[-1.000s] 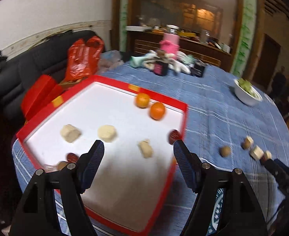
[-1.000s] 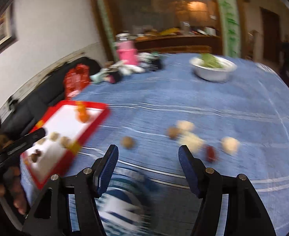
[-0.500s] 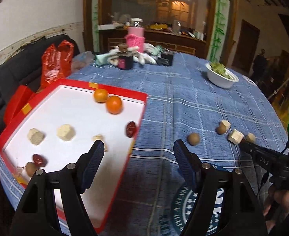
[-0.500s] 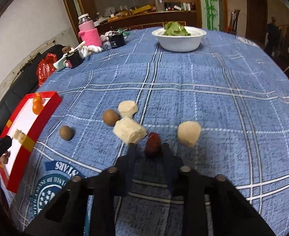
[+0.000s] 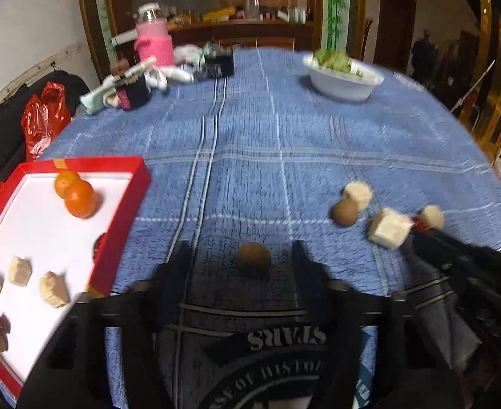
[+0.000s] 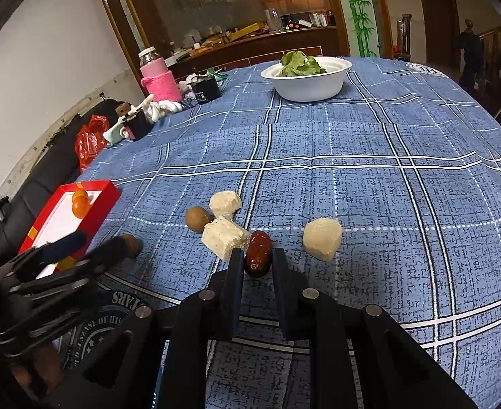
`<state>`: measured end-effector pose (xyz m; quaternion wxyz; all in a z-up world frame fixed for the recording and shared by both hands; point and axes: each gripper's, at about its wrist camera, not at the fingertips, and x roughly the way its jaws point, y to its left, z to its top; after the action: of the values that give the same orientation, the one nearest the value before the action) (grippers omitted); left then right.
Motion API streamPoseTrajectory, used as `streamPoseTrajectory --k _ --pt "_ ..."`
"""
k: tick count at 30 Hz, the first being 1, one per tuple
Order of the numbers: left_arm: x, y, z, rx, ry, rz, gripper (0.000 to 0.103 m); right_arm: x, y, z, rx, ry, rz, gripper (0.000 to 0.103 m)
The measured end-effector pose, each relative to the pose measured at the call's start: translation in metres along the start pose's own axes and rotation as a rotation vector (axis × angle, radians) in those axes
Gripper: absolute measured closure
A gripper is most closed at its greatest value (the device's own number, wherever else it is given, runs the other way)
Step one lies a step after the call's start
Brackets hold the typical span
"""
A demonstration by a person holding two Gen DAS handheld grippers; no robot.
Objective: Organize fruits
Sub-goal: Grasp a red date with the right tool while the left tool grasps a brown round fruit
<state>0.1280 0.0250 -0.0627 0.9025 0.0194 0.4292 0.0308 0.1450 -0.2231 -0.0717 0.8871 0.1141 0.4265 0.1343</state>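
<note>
**two grasps in progress on loose fruit: where each could fail**

right hand-held gripper (image 6: 257,266): its jaws stand closed on the red date (image 6: 258,254), pads pressing its two long sides near the end closest to the wrist. the date lies on the blue checked worktop (image 6: 386,204). just ahead and to the left of the fingers, touching the date, sits a white cube (image 6: 224,237); ahead and to the right, apart, is a second white piece (image 6: 321,238). risk: the hold is near one end of a smooth, rounded fruit, so it may pivot or squirt out on lifting; the left finger may also drag the touching cube along.

left hand-held gripper (image 5: 242,266): its jaws are closing around the round brown fruit (image 5: 252,258), which lies on the worktop between the fingers; the pads do not appear to touch it yet, and the view is blurred. risk: a round fruit can roll forward out of the narrowing gap if one finger meets it first.

destination: the red-rimmed tray (image 5: 121,225), to the left of the left hand-held gripper, already holds two oranges (image 5: 79,198) and other pieces. risk: the raised rim could knock a low-carried fruit loose.
</note>
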Motion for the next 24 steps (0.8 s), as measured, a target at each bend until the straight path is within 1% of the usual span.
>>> streamPoseTrajectory --k 1,3,5,9,11,15,18,19,21,22,24 --pt "0.009 0.0 0.0 0.003 0.035 0.016 0.082 0.0 0.0 0.0 0.0 0.0 0.005 0.085" --pt "0.01 0.001 0.0 -0.002 0.026 0.015 0.083 0.0 0.002 0.0 0.0 0.0 0.016 0.085" --pt "0.006 0.003 -0.003 -0.008 0.026 -0.007 0.083 0.0 0.002 0.001 0.0 -0.004 0.022 0.085" --pt "-0.02 0.004 -0.014 -0.022 -0.034 -0.047 0.083 -0.002 0.003 0.001 -0.002 -0.015 0.026 0.085" --pt "-0.033 0.01 -0.02 -0.059 -0.051 -0.09 0.083 -0.003 0.005 0.001 -0.01 -0.025 0.024 0.085" --pt "-0.052 0.006 -0.027 -0.057 -0.082 -0.113 0.083 -0.008 0.013 0.001 -0.044 -0.038 0.016 0.085" --pt "-0.061 0.004 -0.028 -0.061 -0.134 -0.084 0.083 -0.022 0.021 -0.001 -0.063 -0.067 0.013 0.085" --pt "-0.062 0.003 -0.029 -0.067 -0.139 -0.071 0.083 -0.028 0.023 -0.005 -0.062 -0.078 0.016 0.086" --pt "-0.061 0.002 -0.03 -0.067 -0.146 -0.046 0.083 -0.037 0.027 -0.013 -0.061 -0.093 0.013 0.086" --pt "-0.058 -0.001 -0.032 -0.06 -0.152 -0.02 0.083 -0.041 0.028 -0.019 -0.056 -0.099 0.01 0.086" --pt "-0.054 -0.001 -0.03 -0.059 -0.131 -0.02 0.083 -0.046 0.029 -0.024 -0.055 -0.106 -0.004 0.086"
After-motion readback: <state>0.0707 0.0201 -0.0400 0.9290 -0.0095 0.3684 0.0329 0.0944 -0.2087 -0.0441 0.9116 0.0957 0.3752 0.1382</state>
